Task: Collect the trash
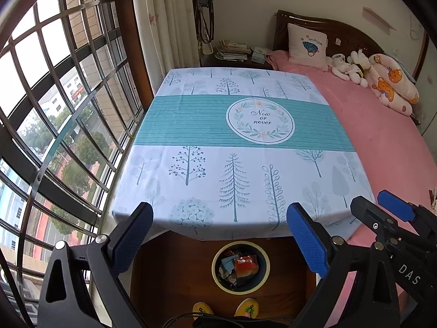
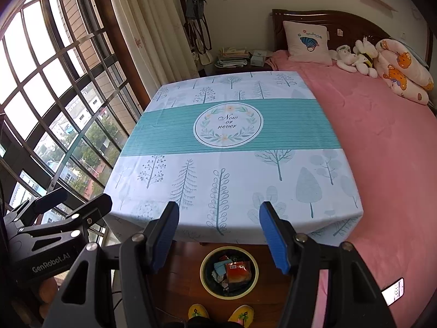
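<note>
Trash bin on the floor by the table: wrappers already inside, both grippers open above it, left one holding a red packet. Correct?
Not quite. The left gripper holds nothing: its jaws stand open and empty in the left wrist view. The red packet already lies in the trash bin with the other wrappers. The right gripper is open too.

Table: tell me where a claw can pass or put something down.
The whole tablecloth is bare, from the window side to the pink bed and from the near edge to the nightstand. The trash bin on the floor is nearly full of wrappers. Both the left claw and right claw hang open above the near edge.
</note>
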The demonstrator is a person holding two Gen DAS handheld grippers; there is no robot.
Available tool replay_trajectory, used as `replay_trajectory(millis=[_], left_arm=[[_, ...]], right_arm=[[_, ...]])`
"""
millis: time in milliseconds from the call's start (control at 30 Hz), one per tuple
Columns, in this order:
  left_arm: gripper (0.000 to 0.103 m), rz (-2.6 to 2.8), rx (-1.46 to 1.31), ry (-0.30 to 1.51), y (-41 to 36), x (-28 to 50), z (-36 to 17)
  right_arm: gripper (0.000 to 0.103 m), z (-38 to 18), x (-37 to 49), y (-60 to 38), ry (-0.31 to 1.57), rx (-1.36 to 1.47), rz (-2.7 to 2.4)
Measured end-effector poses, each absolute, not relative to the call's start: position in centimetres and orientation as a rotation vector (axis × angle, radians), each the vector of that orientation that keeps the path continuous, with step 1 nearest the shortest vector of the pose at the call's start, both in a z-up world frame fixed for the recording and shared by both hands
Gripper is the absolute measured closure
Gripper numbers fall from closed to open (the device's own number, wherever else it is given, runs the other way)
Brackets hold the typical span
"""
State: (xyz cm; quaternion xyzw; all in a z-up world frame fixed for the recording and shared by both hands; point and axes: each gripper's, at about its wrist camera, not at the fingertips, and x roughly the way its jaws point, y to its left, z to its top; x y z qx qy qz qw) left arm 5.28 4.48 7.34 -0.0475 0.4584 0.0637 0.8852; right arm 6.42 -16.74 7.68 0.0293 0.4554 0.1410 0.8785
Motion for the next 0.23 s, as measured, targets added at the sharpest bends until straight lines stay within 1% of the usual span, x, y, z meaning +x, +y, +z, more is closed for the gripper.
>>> replay_trajectory(millis=[233], left_arm=[[0.006, 0.135, -0.105, 0.962, 4.40, 5.19, 7.18]], right_arm=[[0.042, 7.51, 6.63, -16.80, 0.957, 0.062, 0.305]])
